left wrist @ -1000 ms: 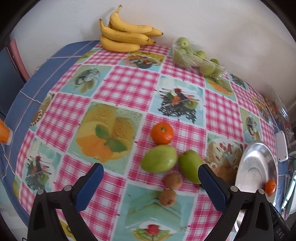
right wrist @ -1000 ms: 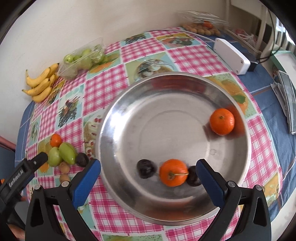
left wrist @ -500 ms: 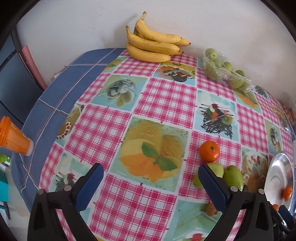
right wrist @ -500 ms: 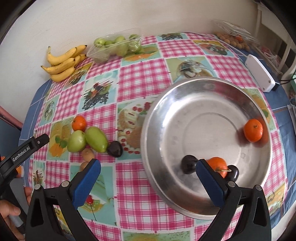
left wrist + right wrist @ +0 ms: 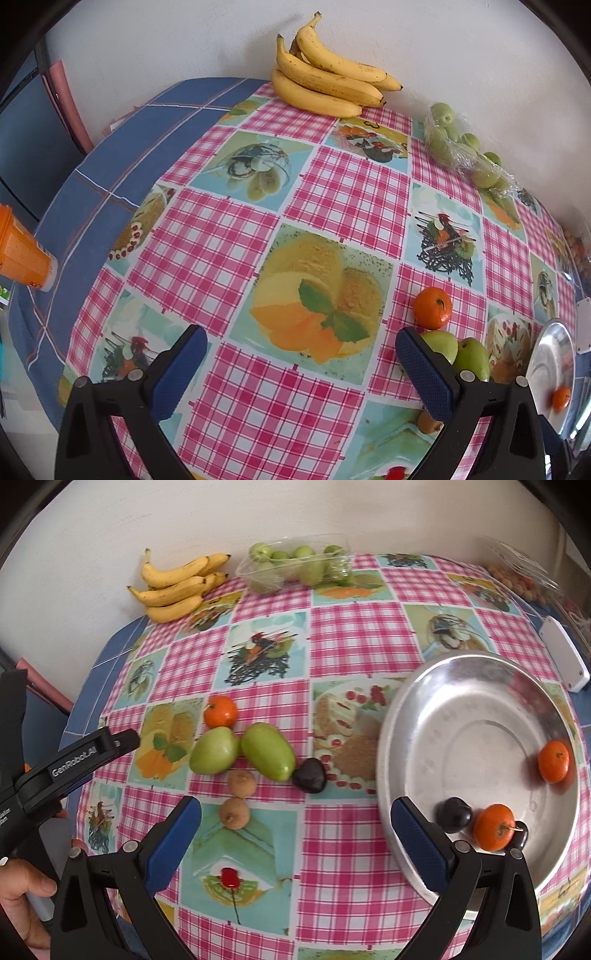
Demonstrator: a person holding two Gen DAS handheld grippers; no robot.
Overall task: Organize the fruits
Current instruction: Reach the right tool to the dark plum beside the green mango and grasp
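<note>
Right wrist: left gripper reads "GenRobot.AI", probably.

the right finger of the left gripper hides part of a green fruit. a dark fruit sits mostly behind a tangerine; the metal plate is cut off.

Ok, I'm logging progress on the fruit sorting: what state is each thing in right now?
Left gripper: open, empty.
Right gripper: open, empty.
Metal bowl: upright, holds two oranges and two dark fruits.
Dark fruit: on the cloth, outside the bowl.
Clear tray: open-topped, holding green fruit.
</note>
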